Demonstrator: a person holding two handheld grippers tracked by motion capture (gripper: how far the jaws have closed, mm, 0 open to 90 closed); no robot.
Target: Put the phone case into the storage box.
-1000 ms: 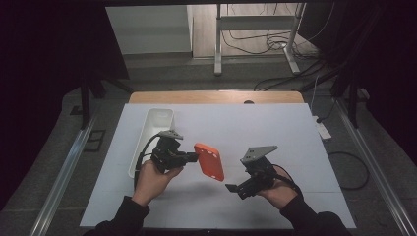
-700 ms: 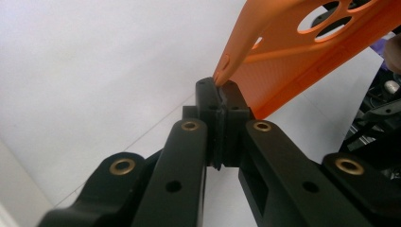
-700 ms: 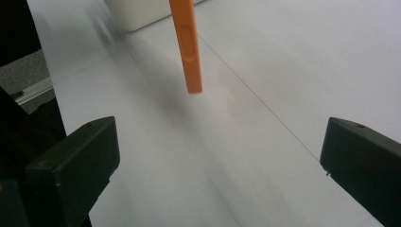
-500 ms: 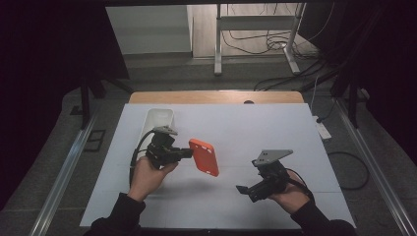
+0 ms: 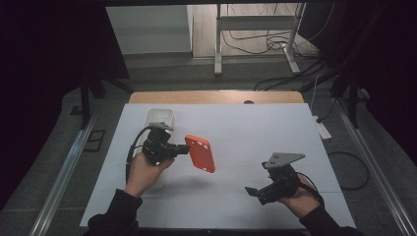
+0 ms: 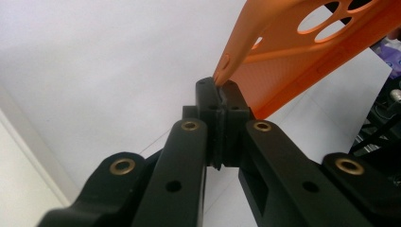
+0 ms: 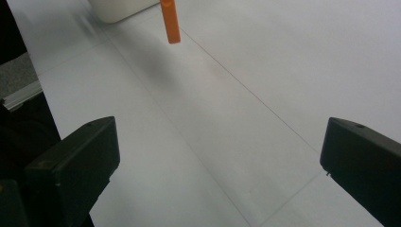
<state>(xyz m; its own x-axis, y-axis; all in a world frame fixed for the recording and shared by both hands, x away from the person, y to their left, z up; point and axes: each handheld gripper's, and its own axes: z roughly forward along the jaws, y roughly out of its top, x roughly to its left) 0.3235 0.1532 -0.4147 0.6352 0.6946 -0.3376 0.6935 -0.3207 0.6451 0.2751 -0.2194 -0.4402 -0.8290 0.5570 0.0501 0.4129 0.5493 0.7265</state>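
While the white tray [image 5: 156,118] lies just behind them, the left tongs [image 5: 183,148] are kept pinched on an edge of the orange phone case [image 5: 200,153], held clear of the worktop [image 5: 255,128]. The right tongs [image 5: 252,191], spread and empty, have been drawn away rightward, so the case is now carried by one side alone.

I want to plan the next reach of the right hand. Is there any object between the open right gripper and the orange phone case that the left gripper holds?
Nothing visible. The right gripper faces the orange phone case over bare white table; the left gripper pinches its edge.
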